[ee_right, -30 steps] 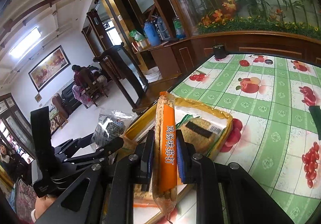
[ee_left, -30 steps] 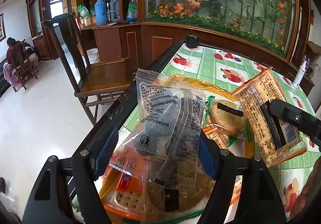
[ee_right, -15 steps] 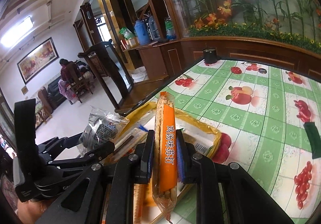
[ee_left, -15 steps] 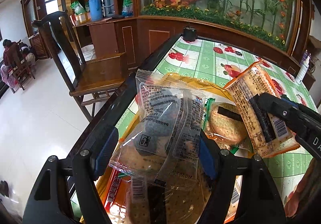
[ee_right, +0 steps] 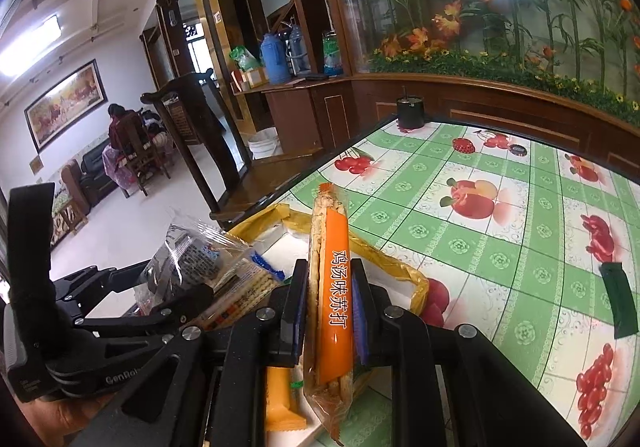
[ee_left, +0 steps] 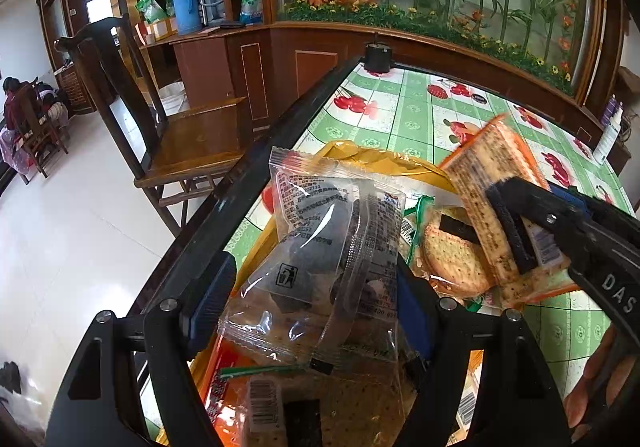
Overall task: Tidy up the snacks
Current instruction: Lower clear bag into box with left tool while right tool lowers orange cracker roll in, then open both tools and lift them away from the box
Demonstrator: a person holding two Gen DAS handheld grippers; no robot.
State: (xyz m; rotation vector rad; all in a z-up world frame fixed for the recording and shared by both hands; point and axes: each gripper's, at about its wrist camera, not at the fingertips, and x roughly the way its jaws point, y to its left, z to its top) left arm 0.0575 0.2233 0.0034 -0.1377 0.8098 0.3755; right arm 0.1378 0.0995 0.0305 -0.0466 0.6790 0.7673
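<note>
The left tool point(ee_left: 312, 295) held a clear plastic packet of dark biscuits point(ee_left: 320, 247) between its blue pads, though I could not tell whether both pads pressed it. It hung above the yellow-rimmed tray point(ee_left: 380, 161), already crowded with round cracker packs point(ee_left: 454, 263). The right tool point(ee_right: 330, 311) was clamped on an orange-striped sleeve of soda crackers point(ee_right: 330, 287), carried edge-up over the tray's near corner on the green fruit-patterned bench point(ee_right: 480, 247).

To my eye, each packet wanted setting down flat into a free gap, one at a time, with the pads parting only once the packet rested on something. The two tools hovered close together, so they could knock each other. The tray sat near the bench's dark edge, beyond which stood a wooden chair point(ee_left: 180, 139); a careless release could send a packet overboard. A small black pot point(ee_right: 410, 113) stood well apart at the far end.
</note>
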